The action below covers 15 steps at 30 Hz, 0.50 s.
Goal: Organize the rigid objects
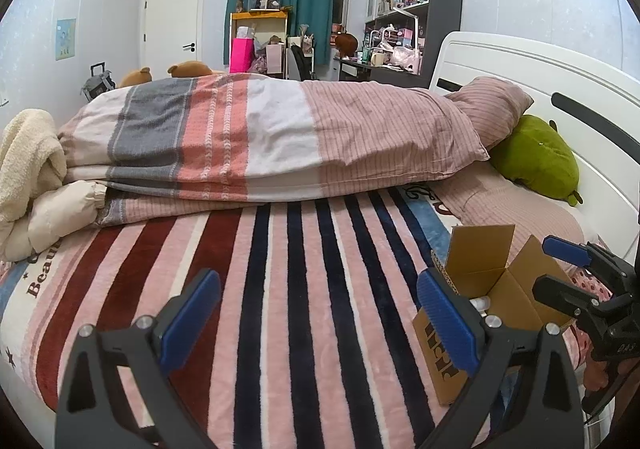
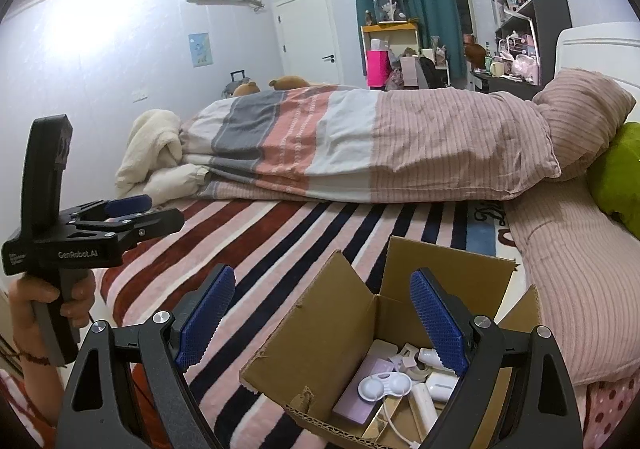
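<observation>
Small items (image 2: 386,385) in box (image 2: 320,313) on bed (image 2: 304,225)

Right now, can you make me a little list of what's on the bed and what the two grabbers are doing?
place: bedroom, on a striped blanket
box: open cardboard box on the blanket, flaps up
inside box: small white and pale things, among them a white contact lens case
left gripper: open, holding nothing, over the stripes
right gripper: open, holding nothing, over the box
bedding: folded quilt across the bed
pillow side: green plush toy by the headboard
</observation>
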### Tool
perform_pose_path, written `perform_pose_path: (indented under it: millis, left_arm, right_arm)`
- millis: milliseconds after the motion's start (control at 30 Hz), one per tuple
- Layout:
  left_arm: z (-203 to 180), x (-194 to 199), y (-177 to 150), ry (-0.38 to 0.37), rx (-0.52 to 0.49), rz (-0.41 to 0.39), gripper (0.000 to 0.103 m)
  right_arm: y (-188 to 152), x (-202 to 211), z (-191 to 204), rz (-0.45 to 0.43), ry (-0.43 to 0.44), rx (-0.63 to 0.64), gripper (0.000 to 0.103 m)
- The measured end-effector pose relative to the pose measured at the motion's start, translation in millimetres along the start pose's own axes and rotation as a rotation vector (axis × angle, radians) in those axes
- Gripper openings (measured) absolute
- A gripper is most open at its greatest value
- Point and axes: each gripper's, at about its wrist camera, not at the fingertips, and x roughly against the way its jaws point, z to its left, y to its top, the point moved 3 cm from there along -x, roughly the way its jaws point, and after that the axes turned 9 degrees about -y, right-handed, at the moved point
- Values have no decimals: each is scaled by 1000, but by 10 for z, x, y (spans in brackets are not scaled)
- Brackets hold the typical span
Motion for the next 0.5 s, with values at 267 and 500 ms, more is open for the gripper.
perform_pose_path:
  millis: [267,500]
  left_arm:
    - [-6,3,-4,1,2,-1,98]
    - [-7,1,-7,-2,3,1,98]
  right_arm:
    - [-4,6,6,-2,-2,-1,88]
    - [-6,2,7,0,-1,-1,88]
